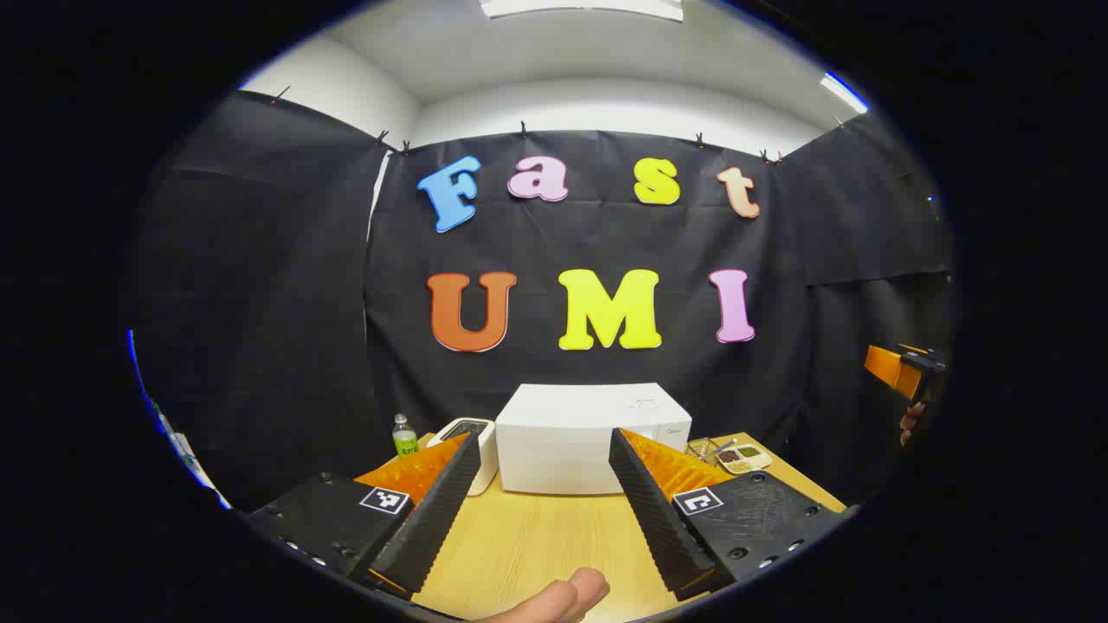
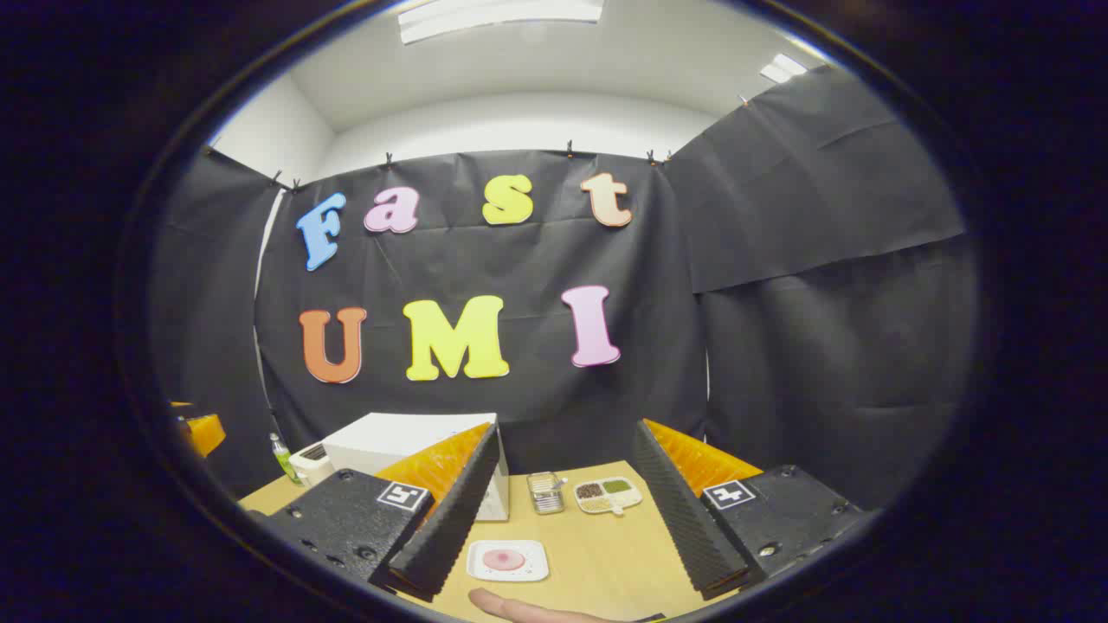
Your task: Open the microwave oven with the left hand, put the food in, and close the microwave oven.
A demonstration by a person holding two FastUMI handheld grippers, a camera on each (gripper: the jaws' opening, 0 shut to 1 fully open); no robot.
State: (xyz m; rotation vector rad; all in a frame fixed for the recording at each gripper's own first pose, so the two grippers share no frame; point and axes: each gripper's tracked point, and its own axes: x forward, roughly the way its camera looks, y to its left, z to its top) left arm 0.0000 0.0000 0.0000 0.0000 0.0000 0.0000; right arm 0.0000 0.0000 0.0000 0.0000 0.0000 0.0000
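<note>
Wooden table (image 1: 537,545) against black cloth wall; white microwave oven (image 1: 589,437) at back centre, door closed, dead ahead between left gripper (image 1: 541,510) fingers, spread wide, holding nothing. Food on white plate (image 2: 508,560) near front edge, right of microwave, between right gripper (image 2: 571,532) fingers, also wide, empty, above table. Compartment tray (image 2: 608,496) and small wire basket (image 2: 544,491) behind plate. Small white appliance (image 1: 472,437) and green bottle (image 1: 404,435) left of microwave.
</note>
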